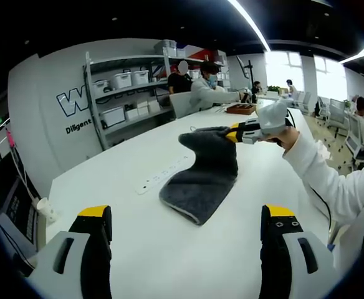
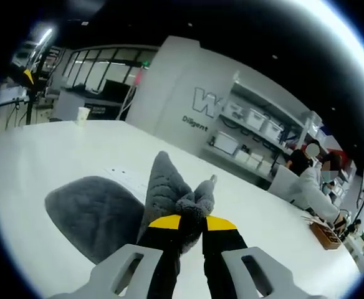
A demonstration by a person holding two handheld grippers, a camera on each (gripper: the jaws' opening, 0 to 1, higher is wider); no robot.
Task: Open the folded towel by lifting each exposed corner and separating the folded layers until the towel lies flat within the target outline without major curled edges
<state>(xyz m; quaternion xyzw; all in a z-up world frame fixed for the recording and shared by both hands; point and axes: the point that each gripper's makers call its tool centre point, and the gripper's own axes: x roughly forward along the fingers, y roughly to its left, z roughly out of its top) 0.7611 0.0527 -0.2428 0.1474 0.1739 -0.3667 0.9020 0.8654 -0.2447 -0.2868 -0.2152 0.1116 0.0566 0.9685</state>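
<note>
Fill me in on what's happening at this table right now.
A person is unfolding a dark grey towel on a white table with two hand-held grippers. The right gripper is shut on a bunched part of the towel and holds it up off the table, while the rest still lies on the surface. The left gripper is open, near the table's edge and apart from the towel. A white power strip lies beside the towel. The towel is not yet flat.

An open-plan office or lab: a long white table [image 1: 169, 249], far metal shelving [image 1: 129, 93] stacked with storage bins [image 1: 123, 80], wall lettering [image 1: 73, 99], ceiling light strips [image 1: 250, 25] and seated coworkers [image 1: 207, 87].
</note>
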